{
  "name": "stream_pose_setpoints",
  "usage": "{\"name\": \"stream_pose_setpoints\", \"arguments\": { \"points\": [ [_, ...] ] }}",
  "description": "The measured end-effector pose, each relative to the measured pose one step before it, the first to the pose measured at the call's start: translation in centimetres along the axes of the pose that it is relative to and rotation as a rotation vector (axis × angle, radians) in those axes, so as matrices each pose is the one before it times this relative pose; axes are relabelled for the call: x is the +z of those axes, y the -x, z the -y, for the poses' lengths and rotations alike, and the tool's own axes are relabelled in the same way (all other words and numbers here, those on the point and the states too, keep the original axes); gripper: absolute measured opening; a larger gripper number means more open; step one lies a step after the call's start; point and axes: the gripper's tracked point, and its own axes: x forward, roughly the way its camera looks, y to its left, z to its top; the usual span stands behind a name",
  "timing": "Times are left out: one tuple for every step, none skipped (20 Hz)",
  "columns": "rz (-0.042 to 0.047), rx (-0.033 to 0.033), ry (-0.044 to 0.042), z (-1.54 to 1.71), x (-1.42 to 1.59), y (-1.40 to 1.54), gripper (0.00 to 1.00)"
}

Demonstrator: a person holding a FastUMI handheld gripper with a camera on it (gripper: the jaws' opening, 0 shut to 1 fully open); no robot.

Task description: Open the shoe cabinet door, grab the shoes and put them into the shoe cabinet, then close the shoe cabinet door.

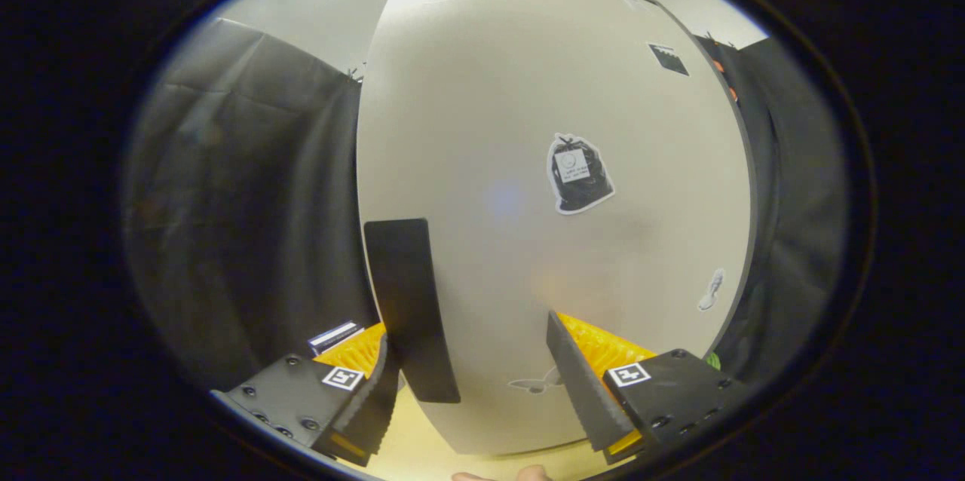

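I'm facing the closed cabinet door, up close.
My gripper is sitting level, fingers apart, left finger beside the black handle, nothing clamped.

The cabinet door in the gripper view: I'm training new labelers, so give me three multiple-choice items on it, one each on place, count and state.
1. Where is the black handle?
A. near the door's left edge, by the left finger
B. at the door's top
C. beyond the right finger

2. How many stickers show on the door?
A. none
B. one
C. several

3. How do the fingers of the gripper stand?
A. shut on the handle
B. apart, one pressing nothing
C. shut on a shoe

Key: A, the handle stands just inside the left finger; C, a bag-shaped sticker and smaller ones show; B, the right finger is clear of the handle.
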Motion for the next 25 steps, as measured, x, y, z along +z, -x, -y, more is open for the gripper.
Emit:
{"name": "stream_pose_setpoints", "arguments": {
  "points": [
    [0.00087,-0.00762,-0.00088,0.018,-0.02,-0.234,1.0],
    [0.00052,-0.0083,-0.00103,0.043,-0.051,-0.077,1.0],
    [-0.00045,-0.0081,-0.00077,0.014,-0.025,-0.082,1.0],
    [0.00184,-0.00781,-0.00251,0.016,-0.018,-0.142,1.0],
    [0.00086,-0.00771,-0.00142,0.031,-0.018,-0.131,1.0],
    [0.00065,-0.0069,-0.00049,0.137,-0.038,-0.305,1.0],
    [0.00136,-0.00817,-0.00171,0.017,-0.037,-0.221,1.0],
    [0.00035,-0.00405,-0.00177,-0.001,-0.027,-0.045,1.0],
    [0.00034,-0.006,-0.0023,-0.031,-0.001,-0.06,1.0],
    [-0.00117,-0.00642,-0.00217,0.078,-0.02,-0.119,1.0],
    [-0.00105,-0.00737,-0.00401,-0.013,-0.062,-0.112,1.0],
    [-0.0013,-0.00375,-0.00301,0.021,-0.022,0.011,1.0],
    [0.00011,-0.00511,-0.00336,-0.03,0.035,-0.042,1.0],
    [-0.00068,-0.00287,-0.00107,-0.016,-0.024,-0.172,1.0],
    [-0.00169,-0.00394,-0.00236,0.063,-0.004,-0.066,1.0],
    [0.00007,-0.00491,-0.00219,0.103,0.006,-0.183,1.0],
    [0.00063,-0.00511,0.00041,0.014,0.014,0.016,1.0],
    [0.00139,-0.00522,0.00216,-0.058,0.028,0.012,1.0],
    [0.00209,-0.00538,0.00298,0.023,0.042,0.064,1.0],
    [0.00269,-0.00595,0.00591,0.005,-0.053,0.064,1.0],
    [0.00143,0.00229,0.00555,-0.129,-0.045,0.118,1.0],
    [0.00123,0.00593,0.00328,-0.041,-0.005,0.048,1.0],
    [0.00345,0.00502,0.00054,-0.007,0.096,0.123,1.0],
    [0.00589,0.00494,-0.00357,-0.025,0.158,0.103,1.0],
    [0.00772,0.00473,-0.0066,-0.065,0.179,0.173,1.0]
  ]
}}
